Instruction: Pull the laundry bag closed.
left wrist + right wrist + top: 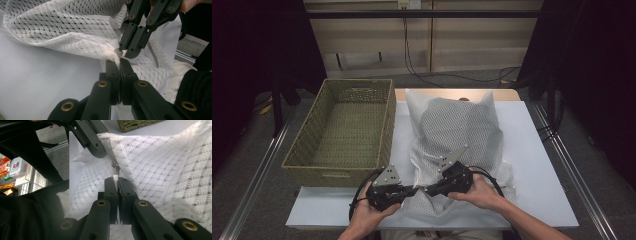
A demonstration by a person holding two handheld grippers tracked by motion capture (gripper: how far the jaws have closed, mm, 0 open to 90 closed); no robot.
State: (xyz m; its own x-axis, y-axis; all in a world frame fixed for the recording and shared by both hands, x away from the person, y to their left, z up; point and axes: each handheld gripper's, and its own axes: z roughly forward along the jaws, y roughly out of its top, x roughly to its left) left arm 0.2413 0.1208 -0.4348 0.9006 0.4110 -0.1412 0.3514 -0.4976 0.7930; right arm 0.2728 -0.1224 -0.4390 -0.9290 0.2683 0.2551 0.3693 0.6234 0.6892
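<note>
This looks like a lab or test room set up for recording, not a home. A plain white table (537, 165) stands between 2 metal rails (254, 172) on a grey carpeted floor (607, 165), with dark curtains (247, 45) closing off both sides. Behind it, bare wooden panels (472, 35) line the wall, and black cables (412, 60) hang from a wall socket (408, 4) and trail across the floor. In the right gripper view, wire shelving with boxes (18, 170) stands in the background.

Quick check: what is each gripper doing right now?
Left gripper: closed on the pillowcase edge.
Right gripper: closed on the zipper pull.
</note>
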